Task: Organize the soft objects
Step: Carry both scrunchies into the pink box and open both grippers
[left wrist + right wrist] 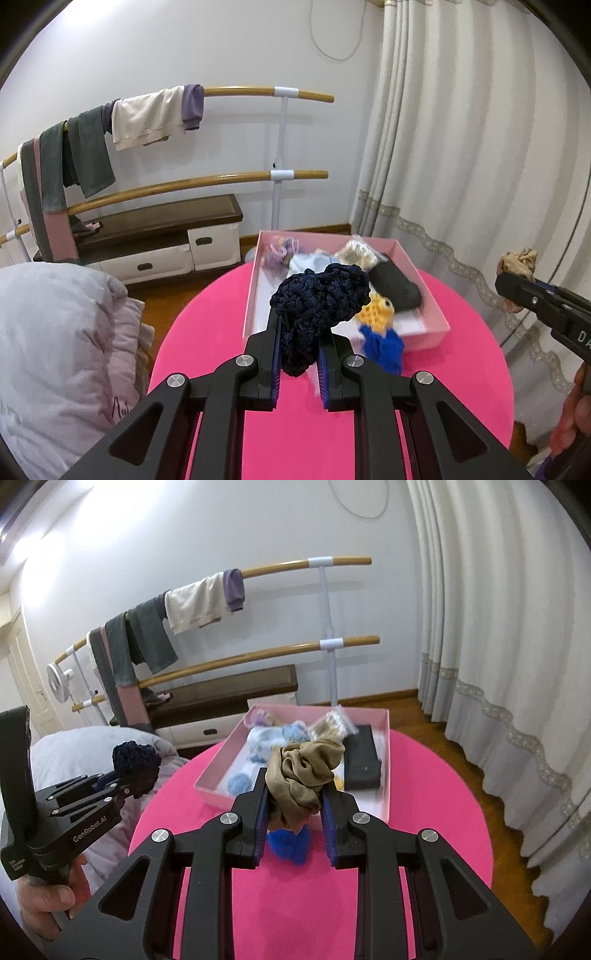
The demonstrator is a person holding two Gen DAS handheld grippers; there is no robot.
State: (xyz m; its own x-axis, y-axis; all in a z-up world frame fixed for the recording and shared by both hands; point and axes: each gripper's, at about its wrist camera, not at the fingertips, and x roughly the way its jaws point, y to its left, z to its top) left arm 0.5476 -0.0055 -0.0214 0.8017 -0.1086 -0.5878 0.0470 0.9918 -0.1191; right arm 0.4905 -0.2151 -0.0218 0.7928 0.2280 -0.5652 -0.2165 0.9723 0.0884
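Your left tool is pinching a dark navy crocheted scrunchie, which bulges above and ahead of its blue pads; your right tool is pinching a tan satin scrunchie in the same way, bunched between the pads and spilling over their tips; both loads hang clear of the round pink worktop.

Ahead of both tools sits the shallow pink cardboard box, already holding a black folded cloth, pale blue and white soft pieces, a lilac item in the far corner and a crinkled clear packet; directly under and just ahead of the tips lies a yellow and blue crocheted toy, its blue end out on the worktop at the box's near wall, its yellow part against or over that wall; which, I cannot tell.

Judgement: both scrunchies are bound for the box; neither is released yet.

Risks from here:
- the grip takes only the lower folds of each scrunchie; a quick swing could let the slick tan one slide out short of the box;
- coming in low, a tip could catch the near wall and shove the light box away;
- releasing both together could bring the tools into each other over the narrow opening;
- the navy scrunchie's loops may snag a pad and cling on opening.
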